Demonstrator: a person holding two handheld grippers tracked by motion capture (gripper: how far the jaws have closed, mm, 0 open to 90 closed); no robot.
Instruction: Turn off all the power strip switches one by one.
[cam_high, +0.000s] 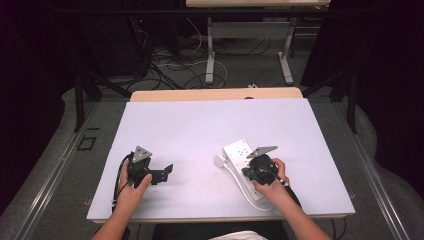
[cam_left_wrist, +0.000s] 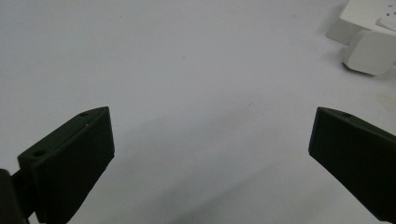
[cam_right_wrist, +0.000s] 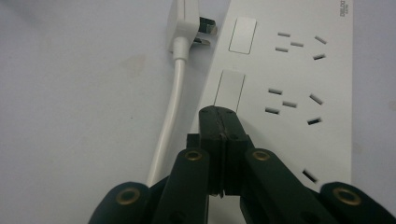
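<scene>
A white power strip (cam_high: 238, 150) lies flat on the table right of centre; its sockets and two rectangular switches (cam_right_wrist: 229, 90) face up. Its white plug (cam_right_wrist: 185, 22) lies unplugged beside the strip's edge, prongs toward the strip, and the cable (cam_right_wrist: 169, 111) runs back along the strip. My right gripper (cam_right_wrist: 218, 111) is shut with nothing between its jaws, its tip low over the strip just short of the nearer switch. My left gripper (cam_left_wrist: 210, 140) is open wide above bare mat, with the plug (cam_left_wrist: 369, 51) far off at the upper right.
A pale mat (cam_high: 200, 125) covers the wooden table (cam_high: 215, 94). The cable (cam_high: 246, 192) loops toward the front edge near the right hand. Beyond the table are a floor with cables and the legs of another table (cam_high: 210, 55).
</scene>
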